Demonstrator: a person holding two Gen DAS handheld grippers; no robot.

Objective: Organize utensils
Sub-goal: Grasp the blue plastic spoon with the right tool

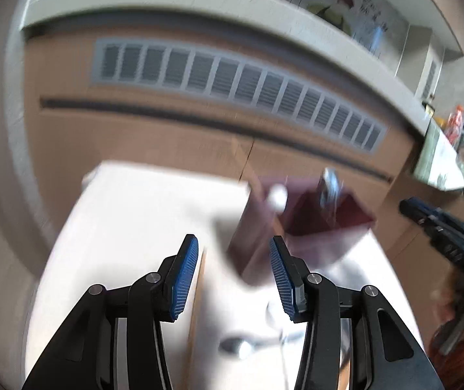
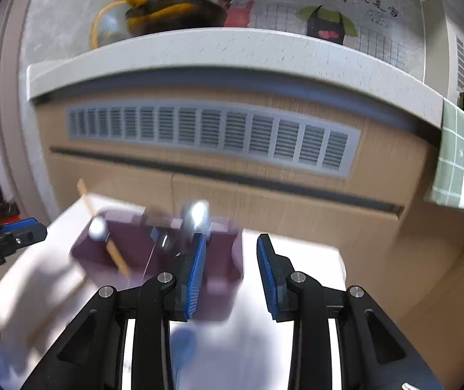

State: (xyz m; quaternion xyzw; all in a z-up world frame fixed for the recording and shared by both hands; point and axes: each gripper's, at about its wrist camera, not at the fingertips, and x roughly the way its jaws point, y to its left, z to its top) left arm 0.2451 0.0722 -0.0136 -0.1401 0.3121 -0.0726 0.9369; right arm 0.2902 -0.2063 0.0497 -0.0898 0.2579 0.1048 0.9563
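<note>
1. Utensils stand in the purple holder [image 2: 154,253] on the white table [image 2: 296,260]: a shiny spoon bowl [image 2: 198,214] near its back wall, a second bright round end [image 2: 97,228] at its left, and a thin wooden stick [image 2: 115,253] leaning out (all smeared by blur, so their kinds are hard to tell).
2. One more spoon [image 1: 241,346] lies flat on the table, low between your left gripper's [image 1: 233,276] arms.
3. Your left gripper hangs with jaws apart and nothing between the blue pads [image 1: 184,279]; the holder sits just beyond its right finger.
4. Your right gripper [image 2: 232,273] is also parted and empty, its left pad overlapping the holder's right end in view (contact cannot be told).
5. Behind the table runs a wooden cabinet front with a grey vent grille [image 2: 212,135] under a pale counter [image 2: 232,55].
6. A dark pan [image 2: 173,13] with yellow handles sits on that counter.
</note>
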